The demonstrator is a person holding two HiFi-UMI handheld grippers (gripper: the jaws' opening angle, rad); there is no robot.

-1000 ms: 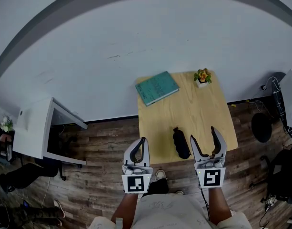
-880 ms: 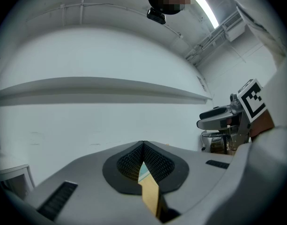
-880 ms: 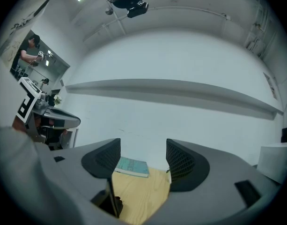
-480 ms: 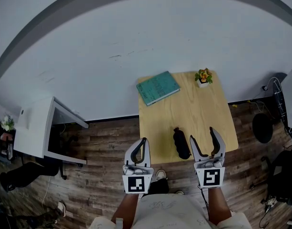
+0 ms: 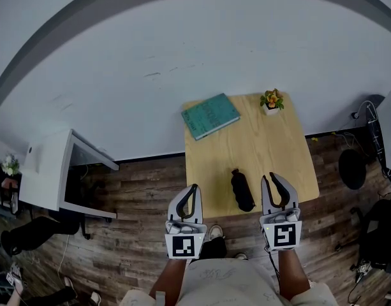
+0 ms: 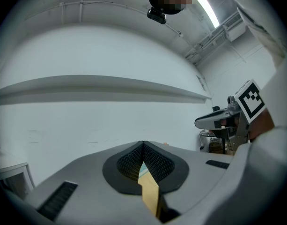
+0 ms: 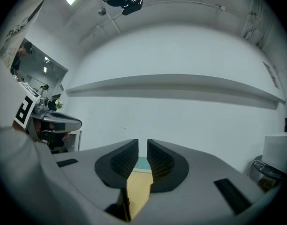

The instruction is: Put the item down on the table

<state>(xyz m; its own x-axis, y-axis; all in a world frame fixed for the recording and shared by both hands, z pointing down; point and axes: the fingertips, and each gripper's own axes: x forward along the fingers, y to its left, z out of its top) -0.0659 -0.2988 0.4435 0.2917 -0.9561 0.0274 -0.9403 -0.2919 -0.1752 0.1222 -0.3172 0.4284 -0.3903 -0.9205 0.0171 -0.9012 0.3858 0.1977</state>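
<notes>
**Item** [image 5: 242, 190]: black, long and rounded. Lies flat on table [image 5: 272, 152] close to the near edge, lengthwise toward the wall. Touched by neither gripper; sits between the two in the head view, nearer the right one.

**Right gripper** [image 5: 272, 178]: held level, pointing forward away from the body, just right of item, tips over the table's near edge. Jaws have just been closing and stand almost together with a slim gap left between the pads. Holds nothing; shows only table through the gap. Marker cube faces up toward the head camera, with forearm [image 5: 289, 276] straight behind it.

**Left gripper** [image 5: 192, 187]: held level and parallel to the right one, at about the same height. Hangs over floor [image 5: 138, 196] just off the table's near left corner. Jaws closed, tips meeting, nothing between them. Marker cube up, forearm straight behind.

**Table**: light wood, set against wall [image 5: 182, 56].

**Book** [image 5: 210, 116]: teal, flat at the far left corner, turned at a slant, well apart from item.

**Plant** [image 5: 270, 102]: small, in a white pot, orange blooms, near the far right edge.

**Desk** [image 5: 48, 171]: white, on the floor to the left, well apart from table.
</notes>
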